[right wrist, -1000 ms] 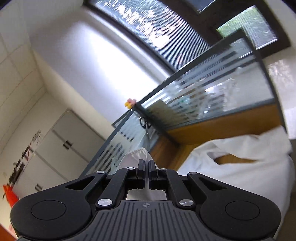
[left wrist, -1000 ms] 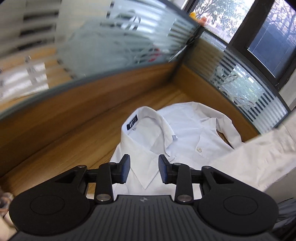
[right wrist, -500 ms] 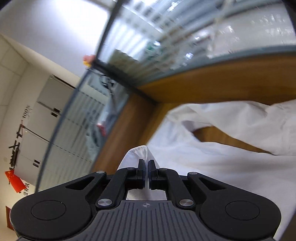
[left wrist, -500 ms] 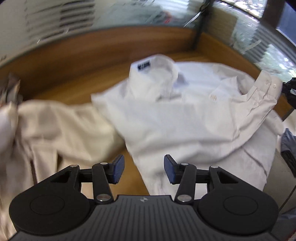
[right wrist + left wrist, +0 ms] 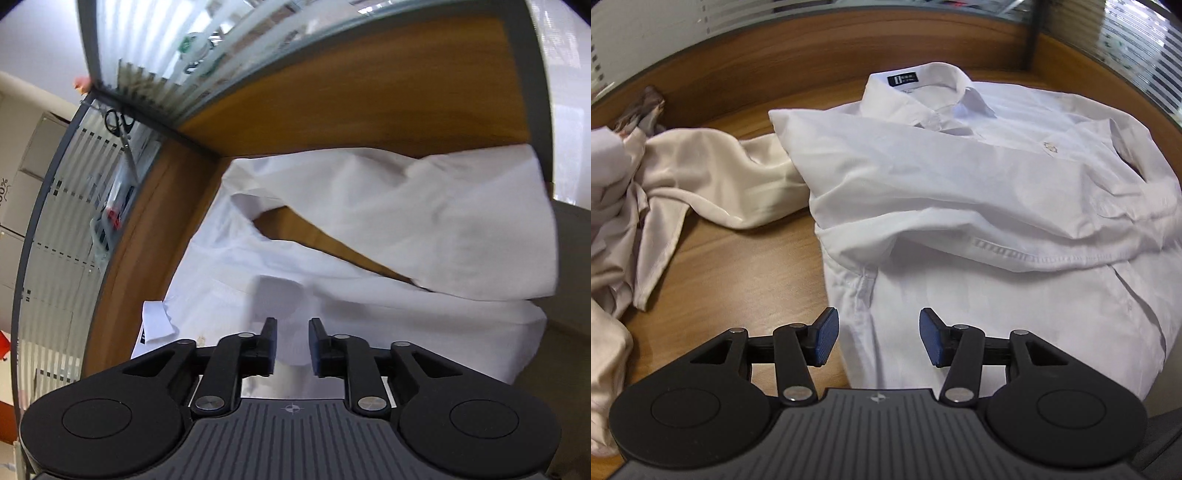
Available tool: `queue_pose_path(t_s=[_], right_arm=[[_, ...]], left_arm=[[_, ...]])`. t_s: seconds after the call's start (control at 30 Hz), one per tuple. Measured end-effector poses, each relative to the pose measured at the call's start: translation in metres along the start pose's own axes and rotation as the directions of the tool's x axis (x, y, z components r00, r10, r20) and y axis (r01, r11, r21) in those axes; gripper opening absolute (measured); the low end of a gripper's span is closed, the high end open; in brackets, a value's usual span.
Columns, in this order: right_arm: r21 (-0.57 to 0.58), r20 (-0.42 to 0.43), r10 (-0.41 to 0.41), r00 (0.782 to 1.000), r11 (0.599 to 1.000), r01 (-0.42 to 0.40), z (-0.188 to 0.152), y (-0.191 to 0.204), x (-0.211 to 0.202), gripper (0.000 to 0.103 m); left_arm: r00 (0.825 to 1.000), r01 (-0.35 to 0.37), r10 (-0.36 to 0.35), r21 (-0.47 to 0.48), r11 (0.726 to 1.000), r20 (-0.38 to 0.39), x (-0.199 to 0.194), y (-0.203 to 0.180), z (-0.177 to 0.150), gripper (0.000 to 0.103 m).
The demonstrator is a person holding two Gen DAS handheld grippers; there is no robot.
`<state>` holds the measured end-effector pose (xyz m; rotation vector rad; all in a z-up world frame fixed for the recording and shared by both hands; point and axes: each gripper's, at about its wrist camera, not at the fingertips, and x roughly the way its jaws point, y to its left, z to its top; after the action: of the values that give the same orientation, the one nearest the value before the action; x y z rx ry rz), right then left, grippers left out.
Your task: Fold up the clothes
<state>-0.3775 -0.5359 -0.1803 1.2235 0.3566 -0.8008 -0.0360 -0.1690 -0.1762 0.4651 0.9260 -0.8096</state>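
white collared cotton shirt lies front-up on the wooden desk, collar toward the back panel, dark neck label showing. one sleeve is laid across the chest; the lower body is not yet turned up, so the fold reads as partly done. sleeves in, hem fold and squaring left, as a judgement. cream silky garment sits crumpled just beside the shirt on the left, unfolded.

left gripper: blue pads about half apart, nothing between them, hanging above the shirt's lower left edge. right gripper: jaws opening, a white cuff end lies in the gap just ahead of the pads, not pressed by them, so the cloth looks let go.

against a second ago: right jaws were clamped on white cloth and aimed up at the wall and window; now they point down at the shirt. the left view then showed the shirt spread open, collar close; the sleeve now crosses the chest, and the cream garment has come into view.
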Motion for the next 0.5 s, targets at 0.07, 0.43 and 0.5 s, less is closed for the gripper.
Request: queue_pose_path(t_s=[0.07,0.43,0.5], right_arm=[[-0.002,0.008,0.005,1.000,1.000,-0.005,0.004,-0.004,-0.002,0.041],[-0.196,-0.102,0.013,0.995,0.980,-0.033,0.025,0.025,0.034,0.040],[-0.227,-0.134,-0.010,0.991,0.974,-0.021,0.027,0.030,0.043,0.032]], left_arm=[[1.000,-0.020,0.020,-0.005,1.000,0.003,0.003,-0.005,0.001,0.054],[0.987,-0.156,0.157,-0.050,0.987,0.026,0.019,-0.020,0.012,0.052],[0.980,-0.195,0.197,-0.061,0.979,0.037,0.023,-0.019,0.014,0.051]])
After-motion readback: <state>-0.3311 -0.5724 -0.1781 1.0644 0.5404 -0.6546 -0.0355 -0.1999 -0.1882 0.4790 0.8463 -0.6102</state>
